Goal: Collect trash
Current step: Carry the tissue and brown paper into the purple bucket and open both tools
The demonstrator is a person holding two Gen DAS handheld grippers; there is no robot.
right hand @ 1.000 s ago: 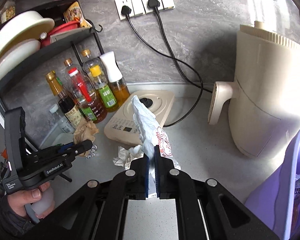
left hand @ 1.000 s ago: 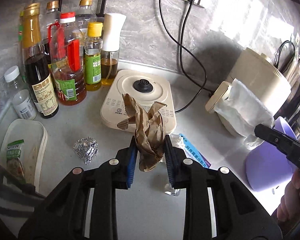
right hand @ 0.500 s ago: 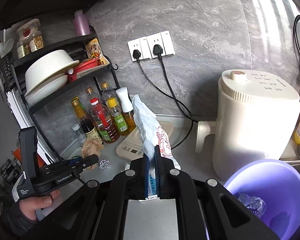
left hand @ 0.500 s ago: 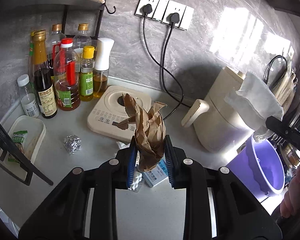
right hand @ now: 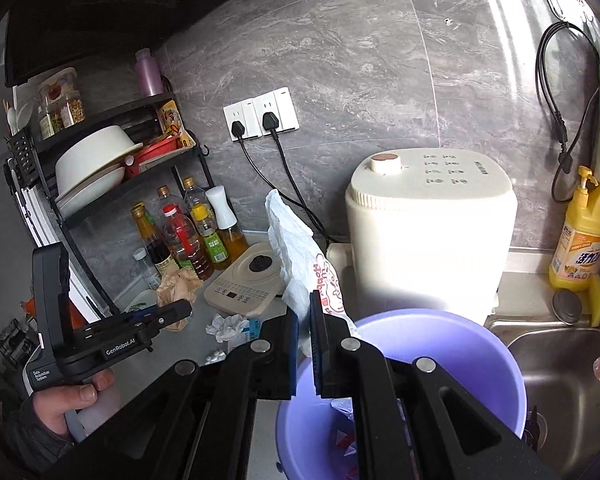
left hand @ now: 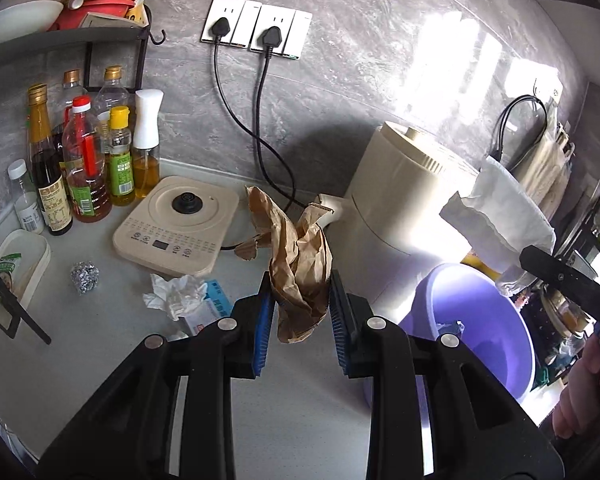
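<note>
My left gripper (left hand: pixel 298 306) is shut on a crumpled brown paper bag (left hand: pixel 296 264), held above the counter left of the purple bin (left hand: pixel 496 320). My right gripper (right hand: pixel 304 320) is shut on a white wrapper with red print (right hand: pixel 296 264), held over the near rim of the purple bin (right hand: pixel 460 340), which has some trash inside. On the counter lie a foil ball (left hand: pixel 85 277), a crumpled tissue (left hand: pixel 176 294) and a blue-white packet (left hand: pixel 212 308). The right gripper with its wrapper (left hand: pixel 500 216) shows at the right of the left wrist view.
A beige induction plate (left hand: pixel 176 226) and a cream appliance (left hand: pixel 404 196) stand behind the trash. Oil and sauce bottles (left hand: pixel 80 164) line the back left under a dish rack (right hand: pixel 100 168). A white tray (left hand: pixel 16 264) sits at the left. A steel sink (right hand: pixel 560 360) lies right of the bin.
Both grippers rose and swung right toward the purple bin, each keeping its trash. The right gripper went from over the counter to over the bin's rim.
</note>
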